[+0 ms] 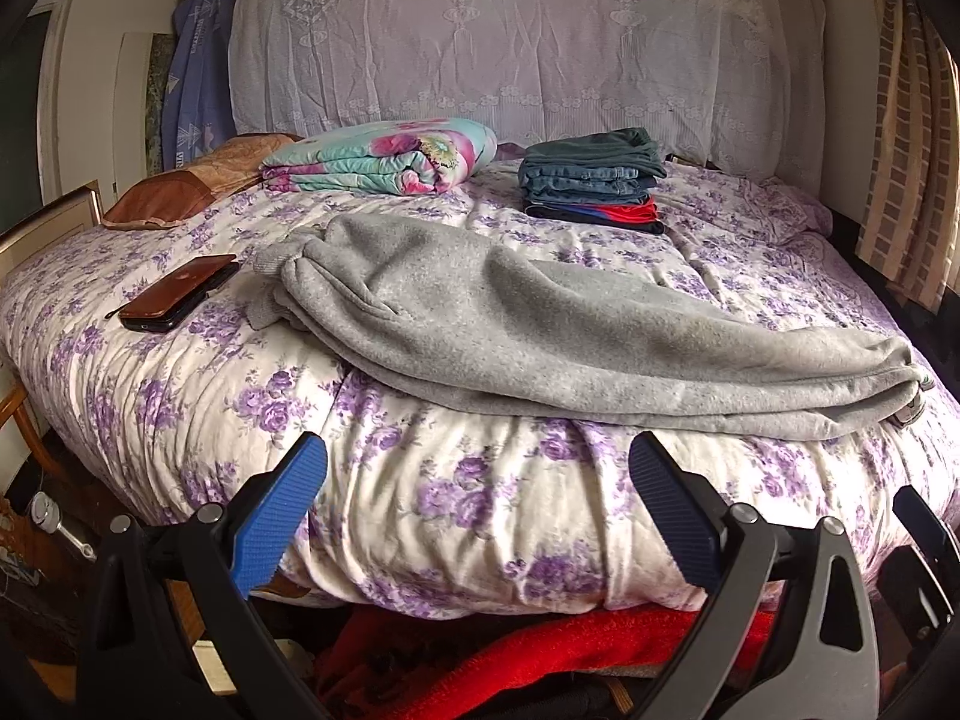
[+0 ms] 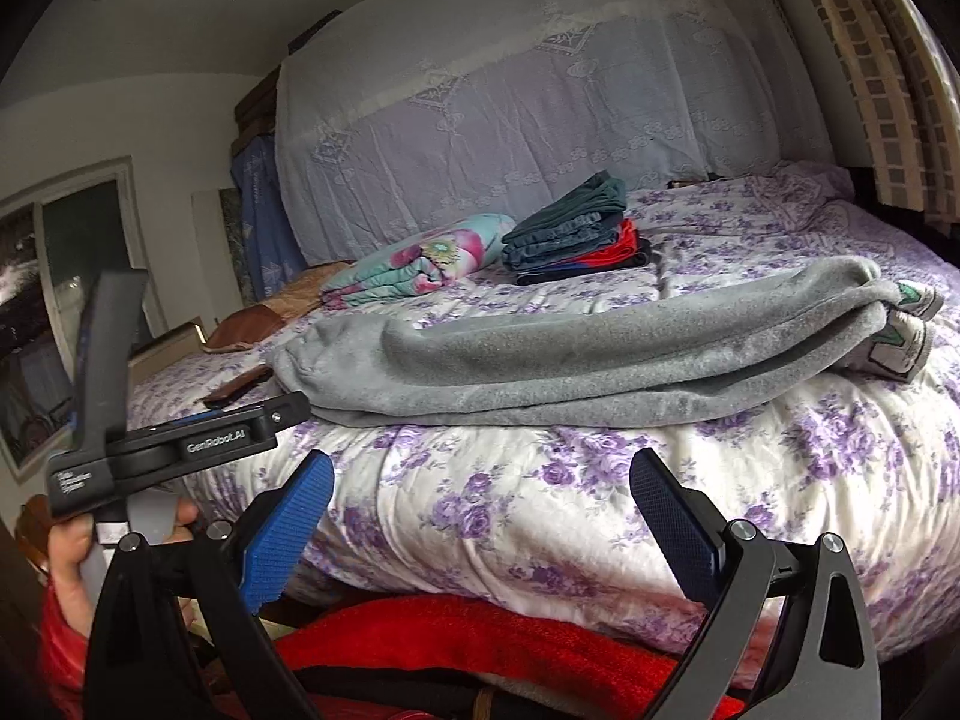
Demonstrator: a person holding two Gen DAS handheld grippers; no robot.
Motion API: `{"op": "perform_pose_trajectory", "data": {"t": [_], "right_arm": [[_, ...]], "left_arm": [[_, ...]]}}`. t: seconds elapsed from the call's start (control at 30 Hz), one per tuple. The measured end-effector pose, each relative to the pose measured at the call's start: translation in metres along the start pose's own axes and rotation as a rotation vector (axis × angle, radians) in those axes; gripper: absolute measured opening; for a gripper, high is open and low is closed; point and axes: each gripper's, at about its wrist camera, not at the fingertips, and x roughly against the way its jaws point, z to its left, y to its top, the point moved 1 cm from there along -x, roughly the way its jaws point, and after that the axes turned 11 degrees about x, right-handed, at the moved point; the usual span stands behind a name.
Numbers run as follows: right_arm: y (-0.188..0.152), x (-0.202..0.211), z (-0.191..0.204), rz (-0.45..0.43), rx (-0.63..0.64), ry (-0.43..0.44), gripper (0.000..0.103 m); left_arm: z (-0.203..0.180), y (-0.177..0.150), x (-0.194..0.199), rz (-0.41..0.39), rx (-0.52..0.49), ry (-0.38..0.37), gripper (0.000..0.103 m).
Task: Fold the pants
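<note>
Grey fleece pants lie lengthwise across the bed, folded once with the legs stacked; the waist end points left and the cuffs right. My left gripper hangs open at the bed's near edge, below the pants and apart from them. My right gripper is also open, low at the same edge, with nothing between its blue fingers. The left gripper's body, held by a hand, shows at the left of the right wrist view.
The bed has a floral purple quilt. A stack of folded clothes and a folded flowered blanket sit at the back. A brown phone case lies at the left. Red fabric lies below the edge. Curtains hang at the right.
</note>
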Motion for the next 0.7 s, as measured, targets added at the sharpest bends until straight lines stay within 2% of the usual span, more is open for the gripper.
{"op": "perform_pose_trajectory", "data": {"t": [0.13, 0.2, 0.3, 0.4, 0.53, 0.7], "right_arm": [[0.014, 0.001, -0.036, -0.014, -0.108, 0.115, 0.099], [0.024, -0.009, -0.053, 0.013, -0.129, 0.107, 0.099], [0.033, -0.017, -0.079, -0.024, -0.244, 0.113, 0.099], [0.033, -0.026, -0.098, -0.016, -0.291, 0.076, 0.099], [0.026, -0.036, -0.121, 0.034, -0.308, 0.021, 0.099], [0.023, -0.04, -0.136, 0.042, -0.313, -0.031, 0.099]], "left_arm": [[0.037, 0.022, -0.023, 0.107, 0.139, -0.147, 0.098], [0.053, 0.031, -0.039, 0.156, 0.205, -0.192, 0.098], [0.071, 0.046, -0.066, 0.23, 0.291, -0.229, 0.098], [0.086, 0.058, -0.086, 0.278, 0.375, -0.276, 0.098], [0.093, 0.066, -0.109, 0.337, 0.435, -0.293, 0.098], [0.093, 0.064, -0.115, 0.388, 0.503, -0.365, 0.097]]}}
